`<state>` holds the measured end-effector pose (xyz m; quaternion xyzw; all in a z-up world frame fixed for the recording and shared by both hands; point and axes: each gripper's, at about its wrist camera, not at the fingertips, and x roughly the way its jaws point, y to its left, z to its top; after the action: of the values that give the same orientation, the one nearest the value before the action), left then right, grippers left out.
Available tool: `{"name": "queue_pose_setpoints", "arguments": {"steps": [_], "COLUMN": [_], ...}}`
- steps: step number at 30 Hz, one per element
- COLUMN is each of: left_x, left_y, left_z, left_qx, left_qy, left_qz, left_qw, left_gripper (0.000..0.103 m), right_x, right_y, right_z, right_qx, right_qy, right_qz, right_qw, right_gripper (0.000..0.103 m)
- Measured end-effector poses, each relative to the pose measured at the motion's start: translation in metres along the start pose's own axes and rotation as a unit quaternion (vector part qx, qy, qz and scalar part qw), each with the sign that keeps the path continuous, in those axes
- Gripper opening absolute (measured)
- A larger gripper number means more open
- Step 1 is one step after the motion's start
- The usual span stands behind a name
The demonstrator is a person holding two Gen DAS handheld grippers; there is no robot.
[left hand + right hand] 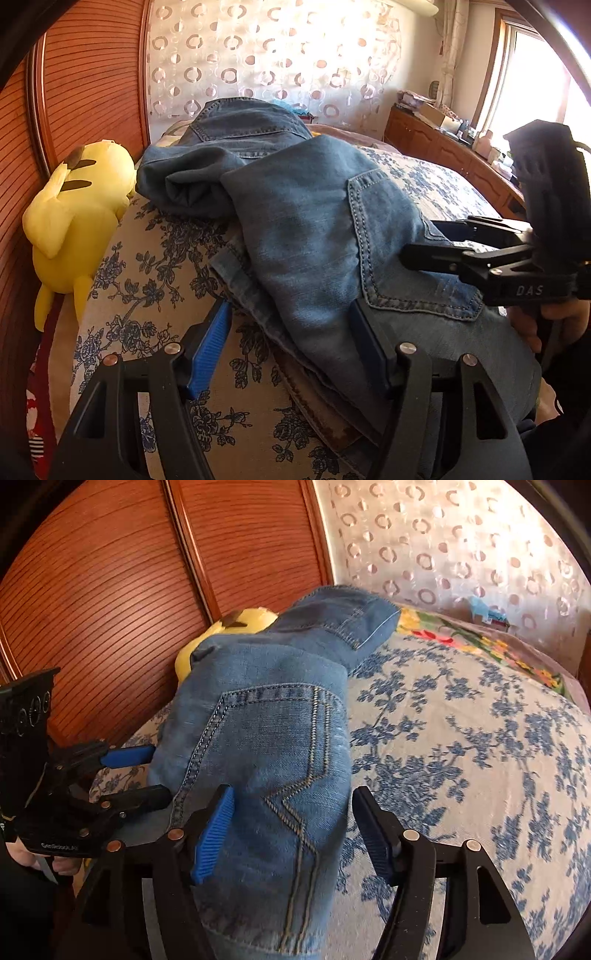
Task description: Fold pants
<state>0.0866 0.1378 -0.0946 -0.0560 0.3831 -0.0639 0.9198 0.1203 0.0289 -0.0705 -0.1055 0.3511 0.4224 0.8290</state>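
- The bed [480,738], under a blue-flowered cover, carries everything; it gives softly, so I expect no firm backing when I press a crease.
- The pants [306,229] are blue denim, lying bunched in a loose heap across the near side of the bed, seat and back pocket upward, one leg end rumpled toward the wooden panelling. I judge them fairly heavy and limp: thick cloth that drapes, will not slip readily from ribbed pads, and cannot be harmed by a firm pinch.
- The yellow plush toy [74,221] lies beside the far leg end, close enough to be dragged along if I pull that way.
- My left claw [291,343] stands released, its right finger against the denim, its left over bare cover; nothing is pinched.
- My right claw [295,830] is likewise spread wide, straddling the pocket area without gripping.
- Best holds, I think: the waistband, whose thick stitched edge shows under the heap near my left claw, and the leg hems, where seams stiffen the cloth; the mid-panel would only bunch.
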Motion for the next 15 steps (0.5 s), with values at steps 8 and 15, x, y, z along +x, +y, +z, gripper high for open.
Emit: {"name": "queue_pose_setpoints", "arguments": {"steps": [8,15], "left_x": [0.006,0.005], "left_y": [0.008,0.005], "left_z": [-0.001,0.002], "left_qx": [-0.013,-0.011], "left_qy": [0.004,0.006], "left_qz": [-0.009,-0.014], "left_qw": [0.9999,0.9998], "left_gripper": [0.072,0.072], "right_x": [0.031,0.005], "right_y": [-0.024,-0.016], "right_z": [0.013,0.003], "right_qx": [0.045,0.016], "right_qy": [0.043,-0.012], "right_qz": [0.07,0.067], "right_qw": [0.996,0.998], "right_gripper": [0.069,0.031]}}
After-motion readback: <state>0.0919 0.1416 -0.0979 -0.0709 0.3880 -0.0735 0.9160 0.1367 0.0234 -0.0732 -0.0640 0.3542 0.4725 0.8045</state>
